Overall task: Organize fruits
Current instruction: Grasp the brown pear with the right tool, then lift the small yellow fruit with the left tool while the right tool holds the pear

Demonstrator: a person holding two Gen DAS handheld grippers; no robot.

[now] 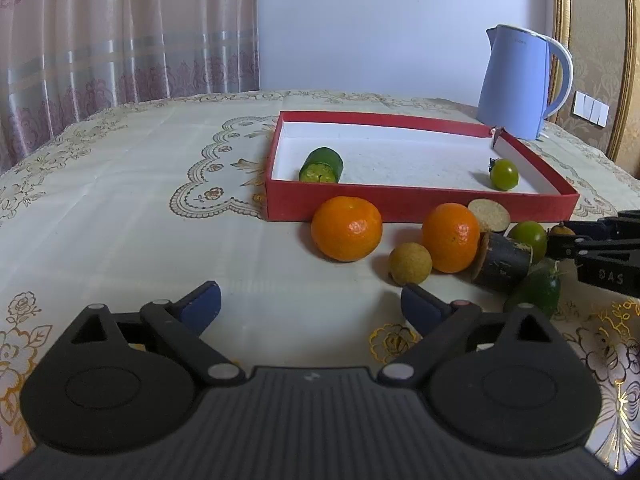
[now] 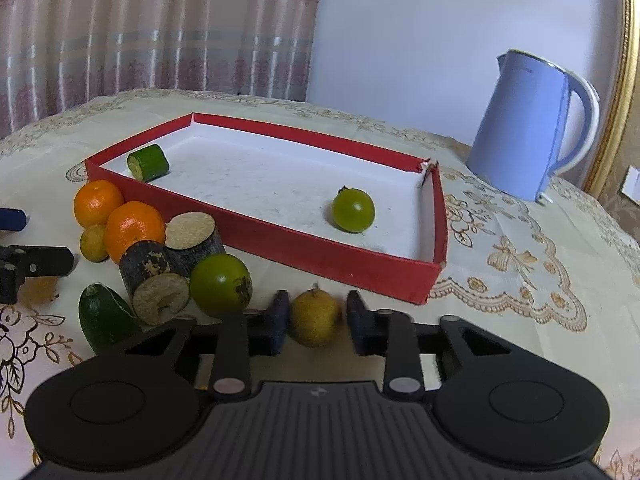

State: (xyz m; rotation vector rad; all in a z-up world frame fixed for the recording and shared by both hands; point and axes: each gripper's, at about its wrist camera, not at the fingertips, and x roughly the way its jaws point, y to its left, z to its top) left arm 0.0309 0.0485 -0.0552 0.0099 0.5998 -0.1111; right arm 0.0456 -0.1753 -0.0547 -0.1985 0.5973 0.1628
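So my right gripper [image 2: 315, 322] has its jaws clamped on a small yellowish fruit [image 2: 314, 322], blue pads pressing it from both sides, and the fruit sits low over the desk [image 2: 520, 340] just in front of the near wall of the red box [image 2: 320, 254]. My left gripper [image 1: 310, 304] has its jaws spread wide with nothing between them, just bare tablecloth. Right past my left jaws there's a small tan round fruit [image 1: 411, 263], touching or nearly touching an orange [image 1: 451, 237], and a second, bigger orange [image 1: 346, 227] sits a bit to the left, both close to the box front. Beside the right-hand orange are two dark cylinder chunks with pale cut ends [image 2: 156, 280], lying on their sides and leaning against each other. A green round fruit [image 2: 221, 285] is right next to them, just left of my right jaws, and a dark green oval one [image 2: 105, 318] lies on the other side of the chunks. Inside the box there's a cut cucumber piece [image 2: 148, 162] near the far left corner and a green tomato [image 2: 353, 209] off toward the right end, well apart from each other. Behind the box stands a light blue kettle [image 2: 528, 128], with pink curtains [image 2: 140, 28] at the back.
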